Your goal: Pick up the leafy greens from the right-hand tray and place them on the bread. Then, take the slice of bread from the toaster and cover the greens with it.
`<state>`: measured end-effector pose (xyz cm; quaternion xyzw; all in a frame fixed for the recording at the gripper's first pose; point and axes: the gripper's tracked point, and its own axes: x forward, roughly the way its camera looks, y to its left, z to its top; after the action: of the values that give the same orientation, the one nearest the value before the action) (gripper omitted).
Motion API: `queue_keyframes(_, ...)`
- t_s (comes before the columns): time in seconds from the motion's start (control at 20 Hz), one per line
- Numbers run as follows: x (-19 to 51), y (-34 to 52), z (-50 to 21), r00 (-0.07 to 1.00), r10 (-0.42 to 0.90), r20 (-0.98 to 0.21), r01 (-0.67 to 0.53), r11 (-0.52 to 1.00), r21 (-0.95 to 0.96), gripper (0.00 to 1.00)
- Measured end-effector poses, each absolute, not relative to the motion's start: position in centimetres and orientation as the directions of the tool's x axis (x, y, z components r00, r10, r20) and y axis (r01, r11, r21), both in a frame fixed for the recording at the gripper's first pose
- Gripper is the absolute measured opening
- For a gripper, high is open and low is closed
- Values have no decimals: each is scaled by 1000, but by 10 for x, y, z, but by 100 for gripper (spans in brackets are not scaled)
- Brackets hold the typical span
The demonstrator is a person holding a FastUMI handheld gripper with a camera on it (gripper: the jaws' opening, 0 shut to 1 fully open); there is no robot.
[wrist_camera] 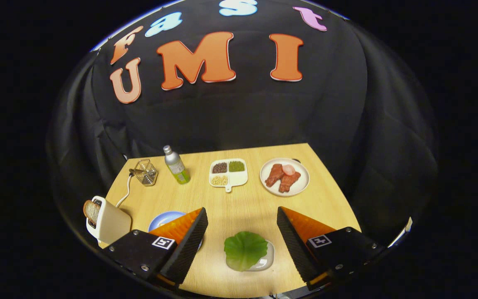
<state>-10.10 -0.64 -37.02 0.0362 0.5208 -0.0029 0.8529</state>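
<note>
A round green leaf point(245, 249) lies on a small white tray point(266, 258) on the wooden table, low between my two fingers. My gripper point(242, 216) is open, high above the table, with nothing held. The left finger point(189, 245) covers most of a blue plate point(165, 219); what lies on that plate is hidden. To the left of it stands a cream toaster point(108, 224) with a slice of toasted bread point(91, 211) sticking up out of its slot.
Beyond the fingers stand a white divided dish of grains point(228, 172), a plate of red meat slices point(284, 176), a silver and green bottle point(176, 165) and a small wire basket point(145, 171). The toaster's cord point(126, 192) runs back across the table. Black cloth surrounds the table.
</note>
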Motion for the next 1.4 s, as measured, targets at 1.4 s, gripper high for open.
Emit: queue_keyframes(1.4, -238, 2, -556, -111, 25, -994, 23, 999, 22, 92)
